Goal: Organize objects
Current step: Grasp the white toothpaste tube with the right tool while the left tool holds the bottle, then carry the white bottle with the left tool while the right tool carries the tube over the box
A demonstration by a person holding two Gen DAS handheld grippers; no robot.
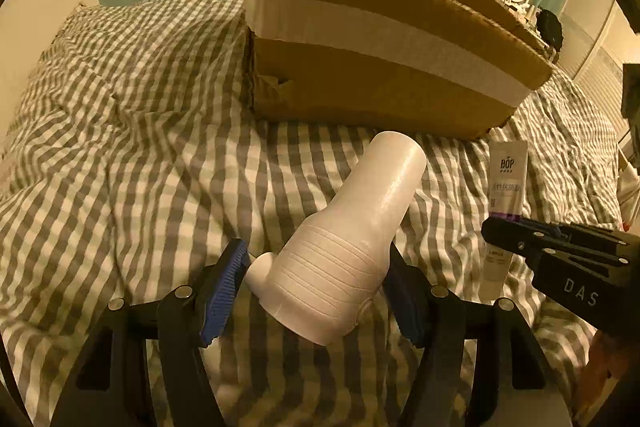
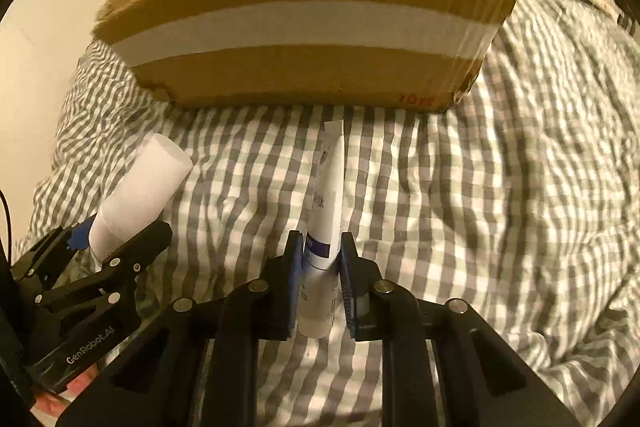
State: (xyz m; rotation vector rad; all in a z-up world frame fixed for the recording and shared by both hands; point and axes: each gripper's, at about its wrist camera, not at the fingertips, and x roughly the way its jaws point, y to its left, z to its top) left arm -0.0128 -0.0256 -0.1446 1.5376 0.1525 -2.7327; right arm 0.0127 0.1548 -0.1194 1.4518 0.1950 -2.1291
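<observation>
Two items are being carried above the checked bedding: my left gripper [image 1: 316, 283] is clamping a ribbed white bottle [image 1: 352, 239], my right gripper [image 2: 320, 279] is pinching a slim white tube [image 2: 326, 211], near the cardboard box [image 2: 304, 27].

The white bottle [image 1: 352, 239] is looking like smooth, slightly glossy plastic, with fine ridges ringing its wider lower part. The tube [image 2: 326, 211] is showing a smooth satin plastic skin. At the top of the frame, the cardboard box [image 1: 372, 67] is appearing matt and rough, its torn edges fraying, with a band of pale tape [image 1: 380, 39] lying flat across it. The checked bedcover [image 1: 120, 131] is reading as soft, wrinkled cloth.
</observation>
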